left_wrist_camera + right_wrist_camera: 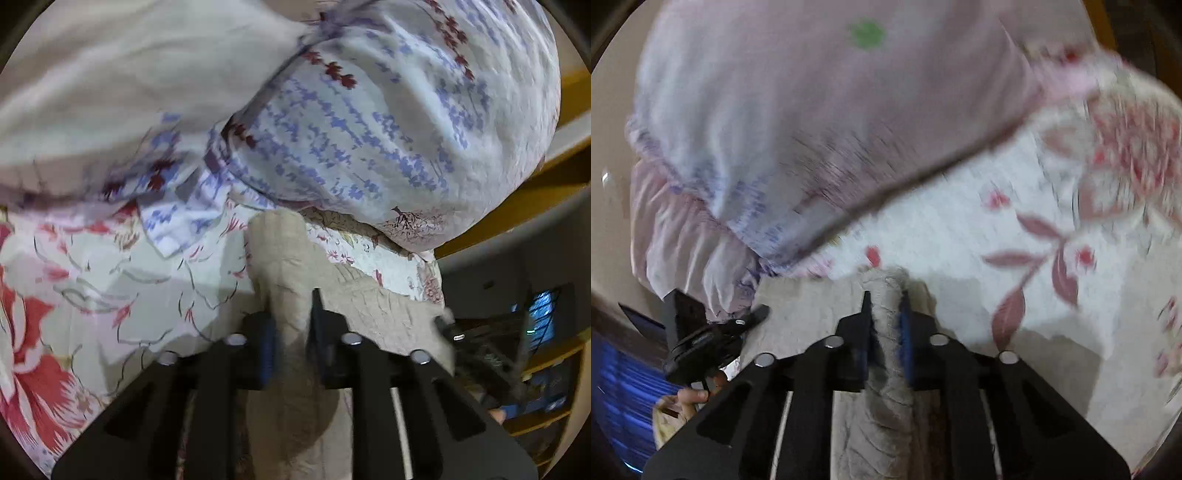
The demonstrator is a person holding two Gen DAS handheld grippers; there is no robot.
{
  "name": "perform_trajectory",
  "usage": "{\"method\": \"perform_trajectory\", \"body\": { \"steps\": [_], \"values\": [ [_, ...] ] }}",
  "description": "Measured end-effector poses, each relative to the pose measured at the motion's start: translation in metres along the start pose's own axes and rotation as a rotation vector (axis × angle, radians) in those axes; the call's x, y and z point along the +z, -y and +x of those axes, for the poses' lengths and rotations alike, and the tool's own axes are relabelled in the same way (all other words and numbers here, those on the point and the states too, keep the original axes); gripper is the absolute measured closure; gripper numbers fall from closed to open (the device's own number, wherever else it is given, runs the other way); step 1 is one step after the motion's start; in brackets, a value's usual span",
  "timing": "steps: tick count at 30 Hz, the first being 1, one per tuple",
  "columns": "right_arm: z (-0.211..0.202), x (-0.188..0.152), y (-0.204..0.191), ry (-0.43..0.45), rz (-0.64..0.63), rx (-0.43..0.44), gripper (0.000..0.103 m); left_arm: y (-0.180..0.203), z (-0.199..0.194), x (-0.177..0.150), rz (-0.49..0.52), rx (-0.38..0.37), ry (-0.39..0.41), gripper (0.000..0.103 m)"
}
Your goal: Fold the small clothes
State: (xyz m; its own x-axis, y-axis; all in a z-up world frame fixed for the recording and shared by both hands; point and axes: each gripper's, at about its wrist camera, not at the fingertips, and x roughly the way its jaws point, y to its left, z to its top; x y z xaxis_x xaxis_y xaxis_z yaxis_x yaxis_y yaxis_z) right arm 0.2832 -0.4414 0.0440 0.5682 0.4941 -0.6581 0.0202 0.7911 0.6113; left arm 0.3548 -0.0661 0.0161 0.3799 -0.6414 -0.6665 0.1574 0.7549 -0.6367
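- Your left gripper (293,314) is clamped on a fold of the beige textured cloth (284,258); the fabric bunches up between the two jaws and rises past their tips.
- Your right gripper (884,314) pinches another ridge of the same beige cloth (886,288) — the pads press it from both sides.
- The cloth lies on the floral bedsheet (92,280), stretched between your two grippers; in the right wrist view its far edge runs straight across to the left gripper's tip (759,314).
- Ahead of your left gripper, a blue-printed pillow (369,129) sits on the sheet, its lower edge just beyond the cloth's raised fold.
- Ahead of your right gripper, a pale pink pillow (812,110) with a frilled edge; its dark lower seam slants close to the cloth.
- Open sheet (960,229) lies to the right of your right gripper.
- Bed edge falls away at the right of the left wrist view, near the cloth's corner.
- Both views are blurred.
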Motion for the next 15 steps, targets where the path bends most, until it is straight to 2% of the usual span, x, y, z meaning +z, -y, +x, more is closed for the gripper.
{"method": "perform_trajectory", "body": {
  "steps": [1, 3, 6, 7, 9, 12, 13, 14, 15],
  "values": [
    [-0.009, 0.0, -0.004, 0.043, -0.033, 0.0, 0.094, 0.003, -0.001, -0.001, 0.021, 0.002, 0.01, 0.093],
    [-0.012, 0.002, -0.005, 0.068, -0.075, -0.049, 0.094, 0.006, -0.006, -0.003, 0.057, 0.014, 0.052, 0.096],
    [0.013, -0.002, 0.004, -0.016, -0.075, -0.186, 0.094, 0.003, -0.004, -0.004, 0.066, 0.063, 0.077, 0.097],
    [0.018, -0.002, 0.005, -0.026, -0.078, -0.208, 0.094, 0.002, -0.003, -0.004, 0.074, 0.081, 0.077, 0.097],
    [0.023, -0.002, 0.005, -0.03, -0.08, -0.23, 0.094, 0.003, 0.0, -0.005, 0.096, 0.118, 0.083, 0.099],
    [0.02, 0.001, 0.003, -0.044, -0.089, -0.235, 0.092, 0.001, -0.004, -0.005, 0.066, 0.093, 0.078, 0.096],
    [0.015, 0.001, 0.004, -0.042, -0.078, -0.226, 0.089, 0.001, -0.007, -0.006, 0.058, 0.079, 0.08, 0.093],
    [0.011, 0.0, 0.003, -0.032, -0.063, -0.21, 0.084, 0.002, -0.014, -0.008, 0.052, 0.069, 0.094, 0.08],
    [0.006, -0.002, 0.004, -0.025, -0.043, -0.193, 0.074, 0.002, -0.022, -0.011, 0.052, 0.056, 0.103, 0.071]
  ]
}}
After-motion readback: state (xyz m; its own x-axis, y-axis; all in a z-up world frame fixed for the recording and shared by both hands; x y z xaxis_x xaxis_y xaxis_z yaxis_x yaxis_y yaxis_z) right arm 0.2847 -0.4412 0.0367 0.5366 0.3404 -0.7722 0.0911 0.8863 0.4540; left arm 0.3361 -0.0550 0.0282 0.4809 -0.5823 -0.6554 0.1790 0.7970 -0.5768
